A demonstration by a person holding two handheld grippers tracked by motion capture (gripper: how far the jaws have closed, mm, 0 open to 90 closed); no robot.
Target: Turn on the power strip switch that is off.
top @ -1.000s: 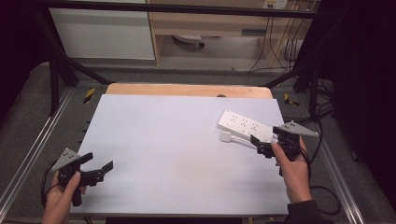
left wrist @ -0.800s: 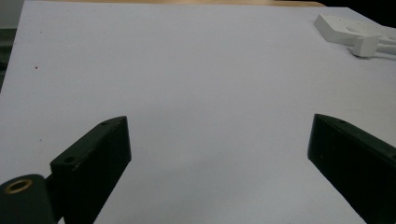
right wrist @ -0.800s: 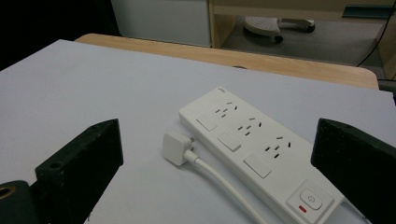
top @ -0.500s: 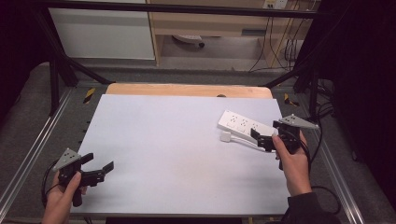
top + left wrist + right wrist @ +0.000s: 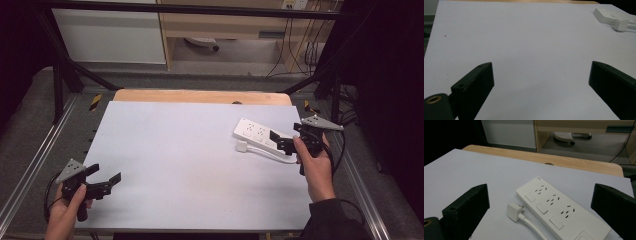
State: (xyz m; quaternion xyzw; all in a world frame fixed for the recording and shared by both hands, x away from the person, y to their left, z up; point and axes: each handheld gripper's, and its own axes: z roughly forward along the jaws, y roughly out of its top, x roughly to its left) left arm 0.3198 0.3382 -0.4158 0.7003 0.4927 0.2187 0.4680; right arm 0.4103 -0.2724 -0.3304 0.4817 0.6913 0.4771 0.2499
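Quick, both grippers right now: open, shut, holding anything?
Left gripper: open, holding nothing, over bare table.
Right gripper: open, holding nothing, jaws spread above the power strip.

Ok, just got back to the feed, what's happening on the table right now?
A person holds a hand-held gripper in each hand at a white table. The right hand-held gripper, jaws open, is poised at the near end of a white power strip, apparently about to grasp it. The strip's plug lies on the table beside it, not inserted. The left hand-held gripper waits open near the front left corner, far from the strip, holding nothing.
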